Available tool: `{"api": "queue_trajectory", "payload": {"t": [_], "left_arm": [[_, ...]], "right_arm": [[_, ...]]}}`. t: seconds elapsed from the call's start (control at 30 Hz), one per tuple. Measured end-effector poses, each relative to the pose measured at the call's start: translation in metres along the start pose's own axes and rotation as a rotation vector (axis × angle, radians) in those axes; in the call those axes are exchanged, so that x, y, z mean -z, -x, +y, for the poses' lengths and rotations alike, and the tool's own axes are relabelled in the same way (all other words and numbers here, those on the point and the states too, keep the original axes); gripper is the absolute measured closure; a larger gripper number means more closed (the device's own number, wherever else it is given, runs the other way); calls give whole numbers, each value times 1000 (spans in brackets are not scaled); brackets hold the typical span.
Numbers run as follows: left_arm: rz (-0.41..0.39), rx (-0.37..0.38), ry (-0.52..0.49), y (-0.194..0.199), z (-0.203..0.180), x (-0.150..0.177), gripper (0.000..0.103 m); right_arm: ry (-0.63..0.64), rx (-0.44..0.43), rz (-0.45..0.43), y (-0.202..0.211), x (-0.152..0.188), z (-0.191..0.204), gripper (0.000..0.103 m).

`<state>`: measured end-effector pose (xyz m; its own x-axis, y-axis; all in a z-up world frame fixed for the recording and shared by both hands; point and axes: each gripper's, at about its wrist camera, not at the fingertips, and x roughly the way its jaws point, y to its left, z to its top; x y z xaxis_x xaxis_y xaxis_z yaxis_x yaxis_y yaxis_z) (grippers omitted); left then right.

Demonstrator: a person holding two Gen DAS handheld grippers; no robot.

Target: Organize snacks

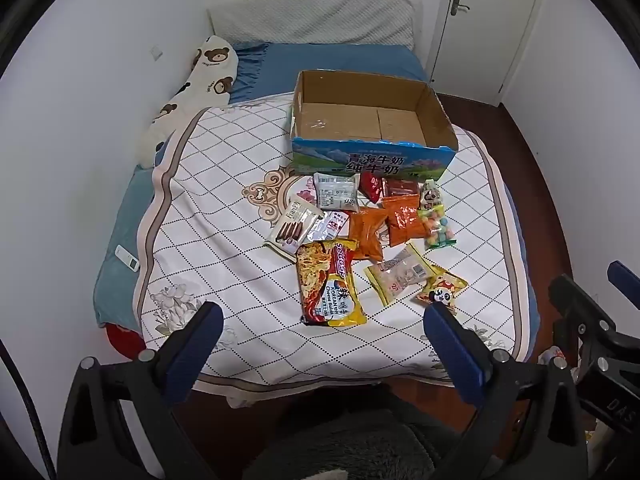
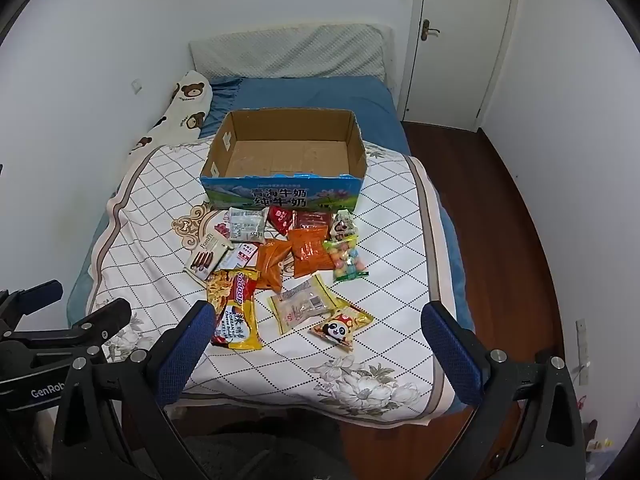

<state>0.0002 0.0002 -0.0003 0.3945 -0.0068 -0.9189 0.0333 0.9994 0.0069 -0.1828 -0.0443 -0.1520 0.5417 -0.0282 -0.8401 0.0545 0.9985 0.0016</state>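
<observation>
nothing is sorted yet: the snack packets are lying mid-bed, just before the empty milk carton box. the left gripper and right gripper are hovering wide open, holding nothing.

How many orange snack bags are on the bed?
2. One orange bag lies in the middle of the pile, just above the noodle packet. The other orange bag sits right beside it, next to the colourful candy bag. More could hide underneath.
</observation>
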Motion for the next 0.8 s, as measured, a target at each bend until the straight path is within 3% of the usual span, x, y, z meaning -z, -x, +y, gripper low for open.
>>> {"api": "queue_trajectory", "payload": {"t": [0.8], "left_arm": [[-26,-14,1,5,-4,4,0]], "right_arm": [[-8,-8,-12,19,7,0,0]]}}
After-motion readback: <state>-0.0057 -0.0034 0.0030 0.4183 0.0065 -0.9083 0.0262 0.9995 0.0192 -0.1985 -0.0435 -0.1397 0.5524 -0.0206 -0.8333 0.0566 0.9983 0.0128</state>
